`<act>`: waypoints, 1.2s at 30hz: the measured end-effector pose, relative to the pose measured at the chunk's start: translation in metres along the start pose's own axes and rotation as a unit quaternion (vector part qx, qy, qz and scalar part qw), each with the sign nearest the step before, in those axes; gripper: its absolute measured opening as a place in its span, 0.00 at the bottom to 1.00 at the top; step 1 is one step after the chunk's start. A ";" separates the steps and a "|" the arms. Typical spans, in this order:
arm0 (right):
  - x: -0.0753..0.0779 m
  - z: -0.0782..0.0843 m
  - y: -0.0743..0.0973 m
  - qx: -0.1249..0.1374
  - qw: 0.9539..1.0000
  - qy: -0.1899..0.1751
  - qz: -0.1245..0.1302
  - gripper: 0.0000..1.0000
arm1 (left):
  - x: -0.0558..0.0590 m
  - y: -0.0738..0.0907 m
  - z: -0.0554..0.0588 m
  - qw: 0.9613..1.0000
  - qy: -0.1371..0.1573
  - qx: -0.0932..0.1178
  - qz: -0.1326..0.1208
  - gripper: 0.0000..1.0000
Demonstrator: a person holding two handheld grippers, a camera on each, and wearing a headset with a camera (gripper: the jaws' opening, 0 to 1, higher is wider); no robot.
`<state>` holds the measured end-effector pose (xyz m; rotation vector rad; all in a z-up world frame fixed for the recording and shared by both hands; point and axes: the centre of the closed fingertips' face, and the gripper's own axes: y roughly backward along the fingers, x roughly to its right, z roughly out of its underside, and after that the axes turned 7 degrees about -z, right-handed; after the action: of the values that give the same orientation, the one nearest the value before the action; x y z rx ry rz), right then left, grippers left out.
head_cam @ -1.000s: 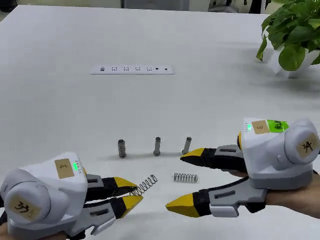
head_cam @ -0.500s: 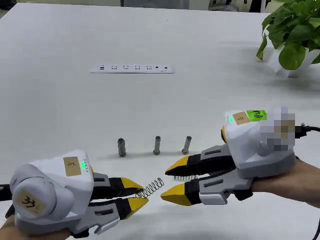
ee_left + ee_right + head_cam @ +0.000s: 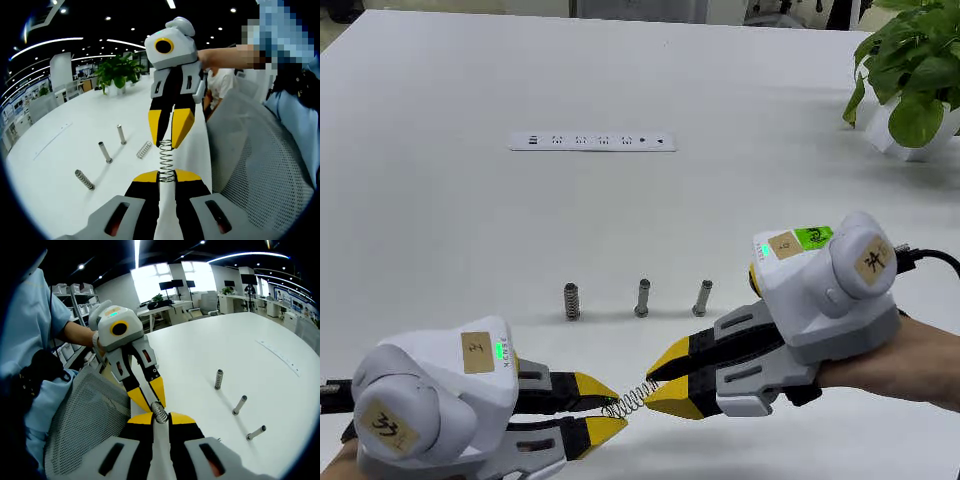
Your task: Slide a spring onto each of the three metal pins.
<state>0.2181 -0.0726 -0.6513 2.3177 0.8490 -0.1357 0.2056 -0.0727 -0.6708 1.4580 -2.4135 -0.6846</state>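
Steel spring (image 3: 630,399), head view: held midair, left gripper (image 3: 617,408) and right gripper (image 3: 650,388) each clamped on an end; left gripper view: one pin (image 3: 84,179) already sprung, two bare; right gripper view: I'd guess one lets go next, other threads middle pin (image 3: 239,404).

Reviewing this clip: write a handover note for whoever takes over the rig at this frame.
Left gripper: shut on one end of a spring.
Right gripper: shut on the other end; the spring is held between them above the table.
Done: leftmost pin carries a spring.
Left: middle pin and right pin are bare. A second spring lies loose near them.
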 end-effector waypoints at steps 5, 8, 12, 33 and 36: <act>-0.002 0.002 0.000 -0.011 1.000 0.002 -0.002 0.12 | 0.002 -0.001 0.001 1.000 0.003 -0.002 0.003 0.10; -0.003 0.003 0.000 -0.022 1.000 0.015 0.003 0.12 | 0.002 -0.003 0.001 1.000 0.004 -0.003 0.003 0.10; -0.004 0.003 0.001 -0.043 0.998 0.038 0.014 0.12 | 0.004 -0.005 0.001 1.000 0.007 -0.005 0.005 0.10; -0.010 0.000 0.009 -0.098 0.989 0.107 0.020 0.12 | 0.010 -0.015 -0.009 1.000 -0.002 -0.004 0.020 0.09; -0.009 0.004 0.011 -0.115 0.985 0.127 0.017 0.19 | 0.012 -0.015 -0.010 1.000 -0.006 -0.006 0.023 0.09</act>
<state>0.2183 -0.0859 -0.6456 2.1559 0.8978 0.2649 0.2161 -0.0914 -0.6708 1.3923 -2.4411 -0.6974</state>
